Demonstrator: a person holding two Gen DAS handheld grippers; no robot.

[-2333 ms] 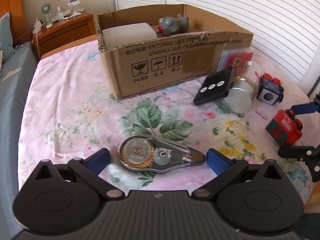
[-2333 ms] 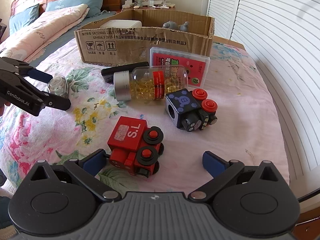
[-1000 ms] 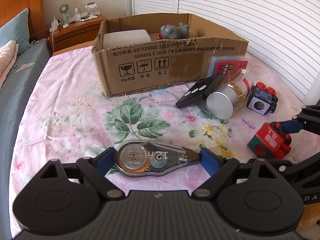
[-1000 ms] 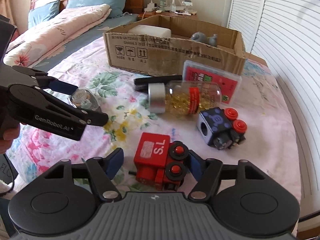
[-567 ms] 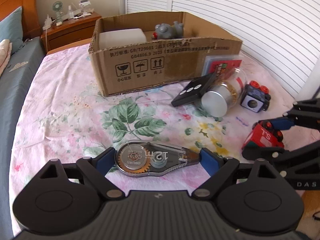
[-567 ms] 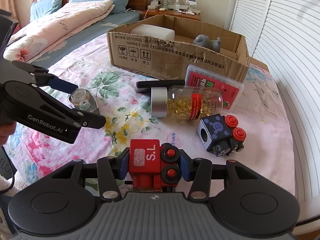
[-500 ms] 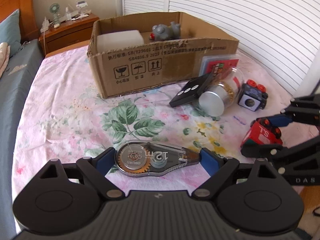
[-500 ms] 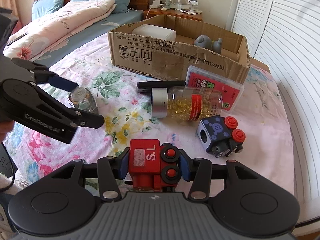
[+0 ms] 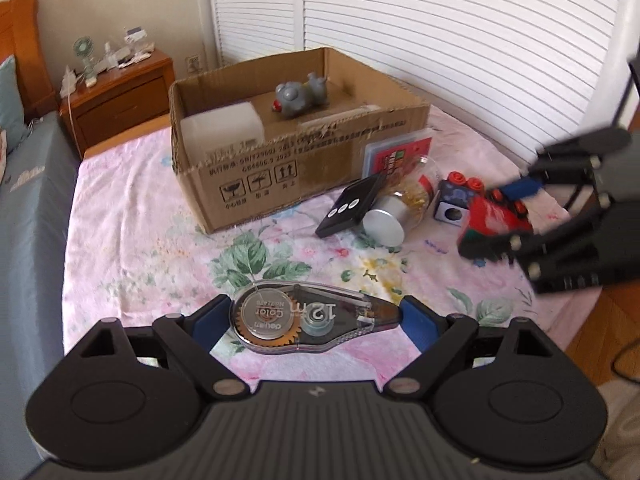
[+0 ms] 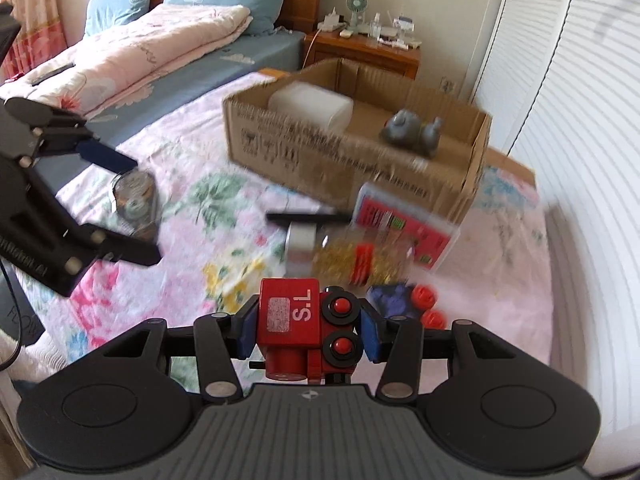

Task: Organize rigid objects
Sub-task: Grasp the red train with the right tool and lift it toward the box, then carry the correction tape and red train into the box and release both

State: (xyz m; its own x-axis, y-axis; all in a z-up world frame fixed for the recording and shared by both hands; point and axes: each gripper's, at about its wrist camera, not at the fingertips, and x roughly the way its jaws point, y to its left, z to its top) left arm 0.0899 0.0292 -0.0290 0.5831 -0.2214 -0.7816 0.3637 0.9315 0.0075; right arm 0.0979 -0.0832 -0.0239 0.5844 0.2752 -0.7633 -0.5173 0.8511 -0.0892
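Observation:
My left gripper [image 9: 314, 320] is shut on a clear correction tape dispenser [image 9: 312, 316], held lengthwise between its blue pads above the flowered bedspread. My right gripper [image 10: 308, 330] is shut on a red toy train block [image 10: 306, 328] marked "S.L", lifted off the bed; the left wrist view shows that red toy train block [image 9: 494, 214] at the right. The open cardboard box [image 9: 304, 160] stands beyond, holding a grey toy animal [image 9: 300, 98] and a white container [image 9: 222, 126].
On the bedspread by the box lie a black remote [image 9: 352, 204], a capsule bottle [image 9: 400, 210] on its side, a dark blue toy block [image 9: 456, 200] with red knobs and a red flat case [image 9: 398, 152]. A wooden nightstand [image 9: 120, 94] stands behind; slatted doors line the right.
My right gripper's jaws shut on the red train block and lifted it off the bed. My left gripper rose with the tape dispenser, and the box interior shows more.

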